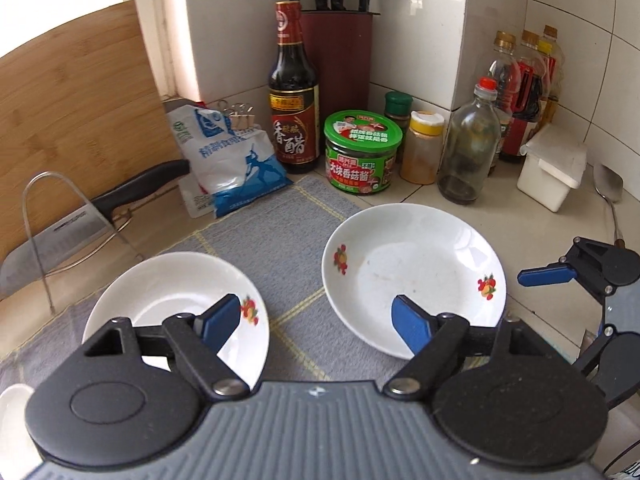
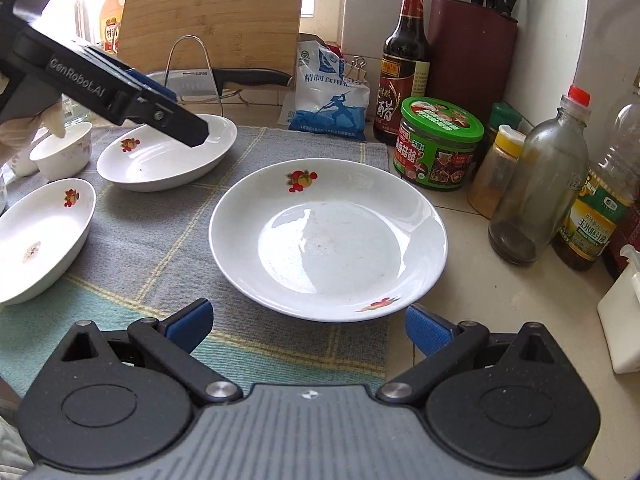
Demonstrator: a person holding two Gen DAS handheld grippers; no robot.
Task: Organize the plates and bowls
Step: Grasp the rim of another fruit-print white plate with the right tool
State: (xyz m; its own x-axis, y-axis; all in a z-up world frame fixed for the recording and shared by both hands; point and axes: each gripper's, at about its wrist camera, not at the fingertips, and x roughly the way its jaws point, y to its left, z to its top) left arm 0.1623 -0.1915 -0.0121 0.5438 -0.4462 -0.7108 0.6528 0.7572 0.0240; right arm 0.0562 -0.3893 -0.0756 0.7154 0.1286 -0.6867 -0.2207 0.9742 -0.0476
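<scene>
The wide white ceramic plate with fruit decals [image 2: 328,240] lies on the grey checked mat [image 2: 160,240] on the table. Both the left gripper [image 1: 316,322] and right gripper [image 2: 308,326] stand open, empty. It looks stiff, glossy, breakable; I would pinch its raised rim.

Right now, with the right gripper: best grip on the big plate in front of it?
Take the big plate by its near rim, coming from the right gripper side with one finger over the lip and one under. The rim flares up off the counter; the flat middle offers nothing to pinch. Jaws are open and empty.
</scene>
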